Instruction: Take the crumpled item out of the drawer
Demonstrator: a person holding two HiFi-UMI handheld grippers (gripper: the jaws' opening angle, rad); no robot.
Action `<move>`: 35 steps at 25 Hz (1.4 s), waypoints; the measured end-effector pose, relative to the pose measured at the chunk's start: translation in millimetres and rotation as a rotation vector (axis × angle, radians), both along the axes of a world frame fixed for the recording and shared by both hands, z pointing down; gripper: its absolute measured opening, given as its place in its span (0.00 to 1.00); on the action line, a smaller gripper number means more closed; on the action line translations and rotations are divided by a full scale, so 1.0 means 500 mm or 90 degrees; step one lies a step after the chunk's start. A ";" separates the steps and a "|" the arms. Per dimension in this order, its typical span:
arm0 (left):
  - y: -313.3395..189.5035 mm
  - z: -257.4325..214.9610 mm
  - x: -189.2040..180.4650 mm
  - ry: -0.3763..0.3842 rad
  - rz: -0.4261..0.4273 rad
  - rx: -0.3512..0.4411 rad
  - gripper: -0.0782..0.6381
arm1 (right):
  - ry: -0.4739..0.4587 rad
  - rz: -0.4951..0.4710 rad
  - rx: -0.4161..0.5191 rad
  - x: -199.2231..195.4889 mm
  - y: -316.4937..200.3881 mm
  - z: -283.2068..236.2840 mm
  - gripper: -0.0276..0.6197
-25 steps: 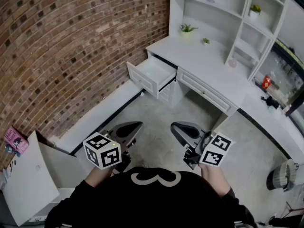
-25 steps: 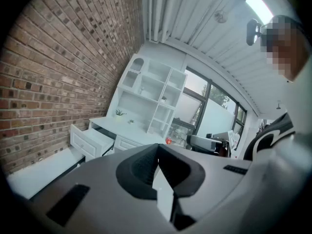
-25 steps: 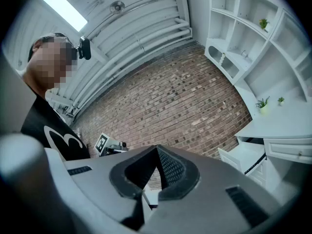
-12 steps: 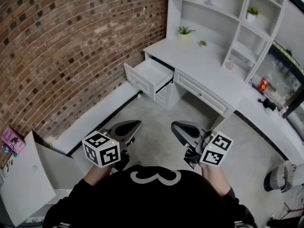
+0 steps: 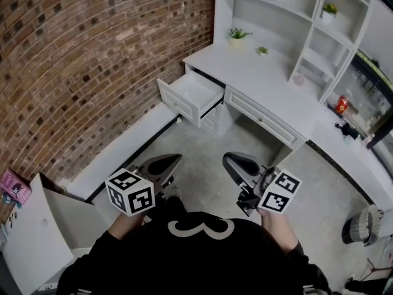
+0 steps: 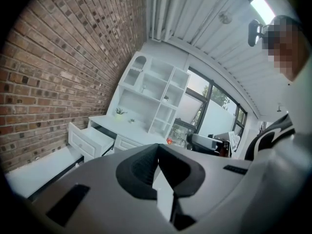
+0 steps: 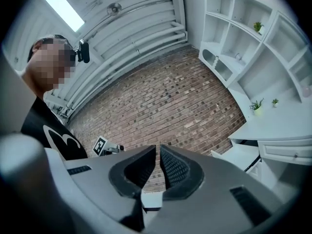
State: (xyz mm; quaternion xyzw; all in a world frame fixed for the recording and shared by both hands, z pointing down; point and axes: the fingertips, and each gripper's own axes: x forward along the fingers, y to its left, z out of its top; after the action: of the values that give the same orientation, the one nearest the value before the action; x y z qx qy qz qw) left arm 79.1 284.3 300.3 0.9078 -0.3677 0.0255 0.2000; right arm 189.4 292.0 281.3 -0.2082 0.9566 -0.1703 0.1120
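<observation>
The white desk's [image 5: 264, 78] top left drawer [image 5: 195, 96] stands pulled open by the brick wall; its inside looks plain white and no crumpled item shows in it from here. I hold both grippers low over the grey floor, well short of the desk. My left gripper [image 5: 171, 160] is shut with nothing in it, and in its own view the left gripper's [image 6: 157, 149] jaws meet, with the drawer [image 6: 89, 139] far off at the left. My right gripper [image 5: 229, 159] is shut and empty too; the right gripper's [image 7: 158, 152] jaws show only a hairline slit.
A brick wall [image 5: 92, 60] runs along the left with a white ledge [image 5: 132, 146] at its foot. Shelves with small plants [image 5: 236, 34] rise above the desk. A white cabinet [image 5: 34, 238] stands at lower left, a bin [image 5: 362, 225] at lower right.
The desk and drawer have drifted slightly up and left in the head view. Both grippers stay in the same place and remain shut.
</observation>
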 end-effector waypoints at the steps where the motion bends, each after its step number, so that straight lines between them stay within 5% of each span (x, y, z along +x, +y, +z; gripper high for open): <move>1: -0.008 0.006 -0.003 0.001 -0.001 -0.005 0.11 | 0.003 0.001 -0.006 -0.002 -0.010 0.008 0.09; 17: -0.284 0.076 -0.129 0.035 0.010 -0.075 0.11 | 0.062 0.083 -0.080 -0.111 -0.308 0.090 0.53; 26: -0.516 0.083 -0.226 0.049 0.043 -0.099 0.11 | 0.094 0.126 -0.124 -0.203 -0.526 0.114 0.64; 35: -0.698 0.110 -0.343 0.065 0.036 -0.112 0.11 | 0.141 0.097 -0.136 -0.339 -0.699 0.139 0.65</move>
State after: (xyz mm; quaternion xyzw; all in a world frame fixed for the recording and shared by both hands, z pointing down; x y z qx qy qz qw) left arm -92.4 -64.6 355.1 0.8969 -0.3277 0.0168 0.2964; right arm 19.8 -57.7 350.6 -0.3087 0.9209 -0.2379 -0.0044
